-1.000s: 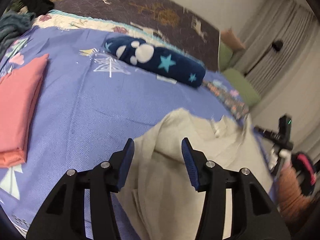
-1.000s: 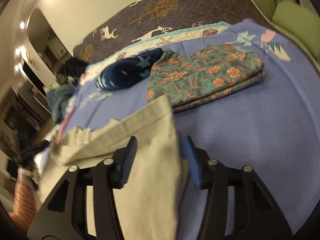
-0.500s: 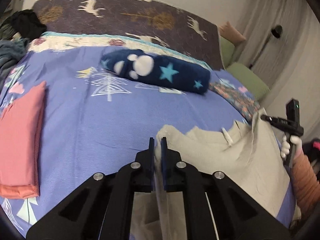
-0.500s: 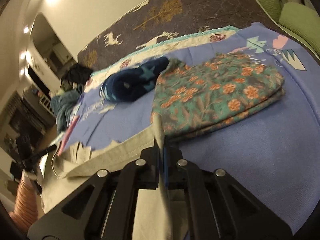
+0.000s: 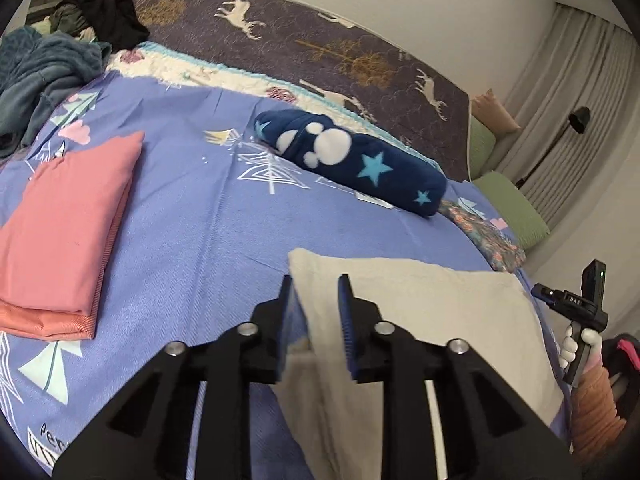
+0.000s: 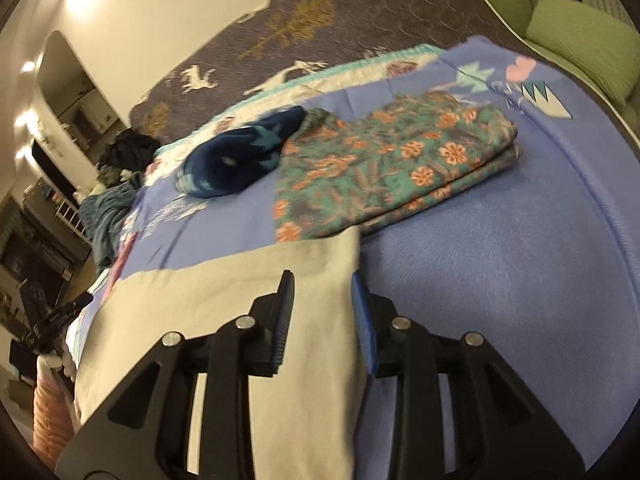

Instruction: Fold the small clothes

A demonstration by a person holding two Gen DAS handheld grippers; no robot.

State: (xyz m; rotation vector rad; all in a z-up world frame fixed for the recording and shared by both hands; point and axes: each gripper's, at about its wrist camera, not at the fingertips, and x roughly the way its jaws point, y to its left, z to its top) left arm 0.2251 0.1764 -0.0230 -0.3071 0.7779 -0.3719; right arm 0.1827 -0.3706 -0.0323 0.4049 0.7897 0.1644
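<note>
left gripper jaws spread apart, nothing pinched, straddling the near-left corner of the beige garment; cloth edge runs between the blue pads, contact with the pads cannot be told

right gripper jaws also spread, nothing pinched, beige garment right edge passes between its fingers, right finger over bare sheet

beige garment lies flat and folded on the purple bedsheet, near edge of bed, far fold line straight across both views; its far-right corner just beside the floral folded cloth, touching or not unclear

in the left view the person's white-gloved hand holding the other gripper shows at the right edge past the garment

left of garment, well apart: pink folded cloth stacked flat on the sheet

farther back, middle of bed: navy fleece roll with stars and white paw prints, lying on its side; in the right view navy fleece roll sits just beside the floral cloth's far-left corner

far left corner of bed: teal blanket heap with dark clothes pile behind it

beyond: brown quilt with deer print, green cushions at the far right, grey curtains
</note>
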